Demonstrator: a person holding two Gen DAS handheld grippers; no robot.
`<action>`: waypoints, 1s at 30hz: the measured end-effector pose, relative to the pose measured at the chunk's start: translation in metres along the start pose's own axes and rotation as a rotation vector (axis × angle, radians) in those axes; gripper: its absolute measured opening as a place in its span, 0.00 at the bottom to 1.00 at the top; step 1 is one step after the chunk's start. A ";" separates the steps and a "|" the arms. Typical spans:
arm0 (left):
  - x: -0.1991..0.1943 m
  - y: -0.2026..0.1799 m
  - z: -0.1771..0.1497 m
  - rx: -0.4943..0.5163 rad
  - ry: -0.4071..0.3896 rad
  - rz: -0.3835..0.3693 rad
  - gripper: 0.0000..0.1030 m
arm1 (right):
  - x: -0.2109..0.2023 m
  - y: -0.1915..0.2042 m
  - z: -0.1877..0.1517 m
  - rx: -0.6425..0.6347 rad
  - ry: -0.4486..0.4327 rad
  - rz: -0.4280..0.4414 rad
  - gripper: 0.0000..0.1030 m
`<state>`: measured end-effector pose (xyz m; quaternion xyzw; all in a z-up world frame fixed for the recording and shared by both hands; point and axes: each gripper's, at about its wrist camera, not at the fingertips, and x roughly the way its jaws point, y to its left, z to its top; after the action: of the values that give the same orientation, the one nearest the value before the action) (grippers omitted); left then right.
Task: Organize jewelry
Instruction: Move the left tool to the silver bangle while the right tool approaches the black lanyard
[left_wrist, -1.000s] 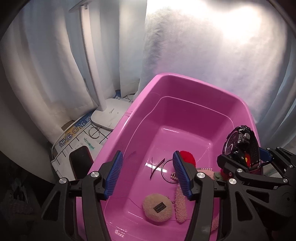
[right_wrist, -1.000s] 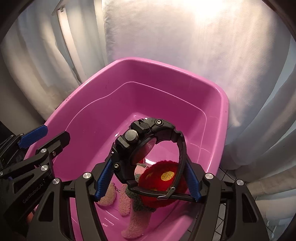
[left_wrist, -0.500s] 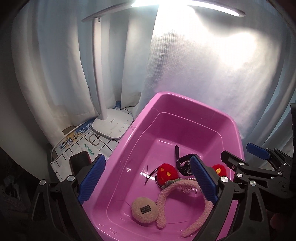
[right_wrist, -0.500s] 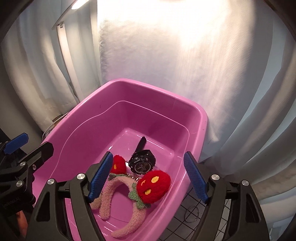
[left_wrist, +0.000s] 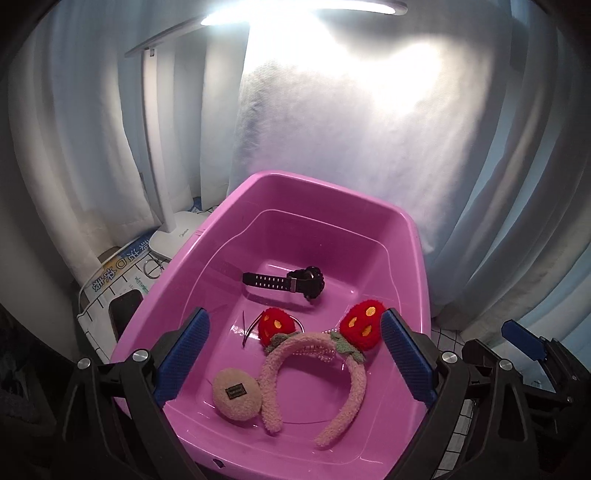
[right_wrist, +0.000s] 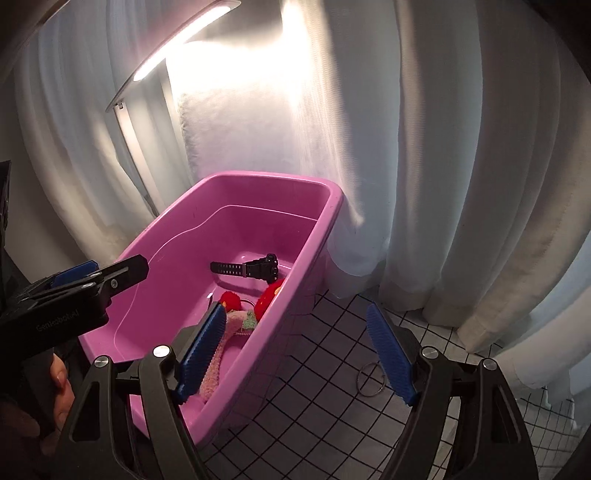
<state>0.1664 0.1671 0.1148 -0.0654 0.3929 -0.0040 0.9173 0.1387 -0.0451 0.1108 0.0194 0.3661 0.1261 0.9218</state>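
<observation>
In the pink bin (left_wrist: 413, 236), watch (left_wrist: 295, 282), strawberry headband (left_wrist: 314, 354) and puff (left_wrist: 236, 393) lie stowed; a metal ring (right_wrist: 370, 379) waits outside near its right edge, both grippers (left_wrist: 295, 358) (right_wrist: 314, 354) spread empty.

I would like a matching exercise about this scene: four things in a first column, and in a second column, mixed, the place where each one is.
Things
1. black watch
2. strawberry headband
3. metal ring
4. desk lamp

Places
A. on the grid mat, right of the pink tub
B. in the near half of the tub, beside a beige round puff
C. standing left of the tub
D. on the tub floor, toward the far end

Pairs: 1-D, 2-B, 3-A, 4-C
</observation>
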 end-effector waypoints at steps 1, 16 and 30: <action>-0.002 -0.009 -0.003 0.014 0.003 -0.015 0.89 | -0.008 -0.010 -0.009 0.014 -0.004 -0.011 0.73; -0.021 -0.162 -0.058 0.173 0.043 -0.250 0.90 | -0.093 -0.178 -0.125 0.262 0.034 -0.267 0.73; 0.083 -0.206 -0.131 0.260 0.220 -0.155 0.90 | -0.013 -0.236 -0.174 0.374 0.186 -0.223 0.73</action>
<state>0.1387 -0.0578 -0.0087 0.0247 0.4809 -0.1326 0.8663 0.0633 -0.2861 -0.0381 0.1375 0.4664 -0.0453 0.8726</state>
